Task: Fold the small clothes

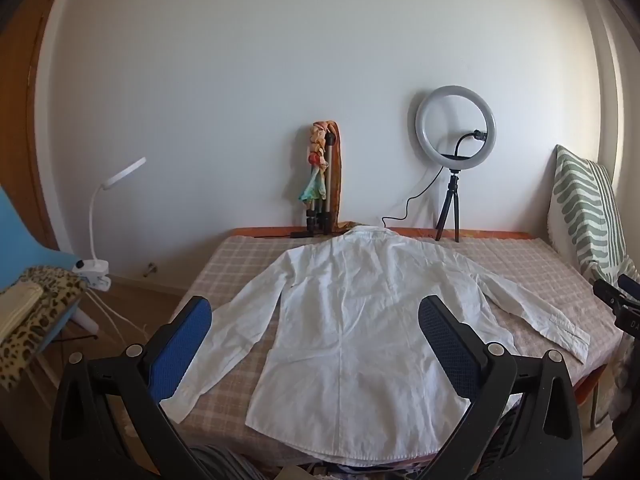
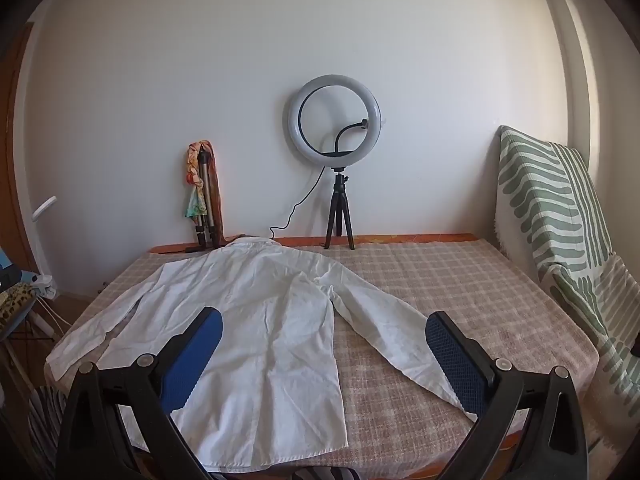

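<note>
Your left gripper (image 1: 316, 332) and right gripper (image 2: 324, 344) both stood wide open, holding nothing, above the shirt (image 1: 360, 320) spread flat mid-frame on the checked table (image 2: 460, 280). Only your left view showed the desk lamp (image 1: 116, 184) whole at mid-left; your right view showed more of the striped cushion (image 2: 560, 240).

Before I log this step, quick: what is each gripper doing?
Left gripper: open, holding nothing, above the white shirt.
Right gripper: open, holding nothing.

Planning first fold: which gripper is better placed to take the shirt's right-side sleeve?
Right. The right gripper, open, has that sleeve between its fingers; the left gripper, also open, hovers over the shirt body.
</note>
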Available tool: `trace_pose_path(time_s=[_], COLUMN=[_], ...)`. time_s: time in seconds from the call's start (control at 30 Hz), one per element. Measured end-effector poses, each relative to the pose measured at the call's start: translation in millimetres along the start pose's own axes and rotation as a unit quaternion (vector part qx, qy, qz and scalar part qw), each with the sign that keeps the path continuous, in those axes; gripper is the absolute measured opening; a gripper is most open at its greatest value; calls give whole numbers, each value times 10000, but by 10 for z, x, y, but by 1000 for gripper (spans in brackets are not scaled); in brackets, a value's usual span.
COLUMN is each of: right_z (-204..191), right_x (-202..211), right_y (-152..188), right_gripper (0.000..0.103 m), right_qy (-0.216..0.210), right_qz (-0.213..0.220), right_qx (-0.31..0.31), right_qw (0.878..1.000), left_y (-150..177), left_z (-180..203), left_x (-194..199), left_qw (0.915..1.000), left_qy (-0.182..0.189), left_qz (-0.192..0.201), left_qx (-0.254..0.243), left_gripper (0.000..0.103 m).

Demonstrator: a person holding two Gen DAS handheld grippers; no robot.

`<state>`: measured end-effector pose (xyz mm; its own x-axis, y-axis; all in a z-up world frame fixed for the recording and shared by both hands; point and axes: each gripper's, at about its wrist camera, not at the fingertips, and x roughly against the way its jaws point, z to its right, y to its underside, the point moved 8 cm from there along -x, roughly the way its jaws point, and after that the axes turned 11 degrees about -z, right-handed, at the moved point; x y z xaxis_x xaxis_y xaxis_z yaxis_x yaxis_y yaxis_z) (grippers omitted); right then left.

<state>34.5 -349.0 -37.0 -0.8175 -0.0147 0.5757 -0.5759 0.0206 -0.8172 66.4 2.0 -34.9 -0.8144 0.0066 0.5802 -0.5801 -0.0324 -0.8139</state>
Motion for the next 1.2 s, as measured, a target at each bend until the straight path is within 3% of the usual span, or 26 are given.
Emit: trace_pose_path(time_s=[1.2], right_z=[4], right_x=[40], right_y=[-25], right_gripper=[103], right_qy=[31], right_qz=[2], right_qx=[78], right_qw=[10000], left_y=[-58], left_z=[-25], left_x=[39], left_qw=[9999], left_qy=[-131], left_qz=[77], left_qx=[40], left_gripper=[103])
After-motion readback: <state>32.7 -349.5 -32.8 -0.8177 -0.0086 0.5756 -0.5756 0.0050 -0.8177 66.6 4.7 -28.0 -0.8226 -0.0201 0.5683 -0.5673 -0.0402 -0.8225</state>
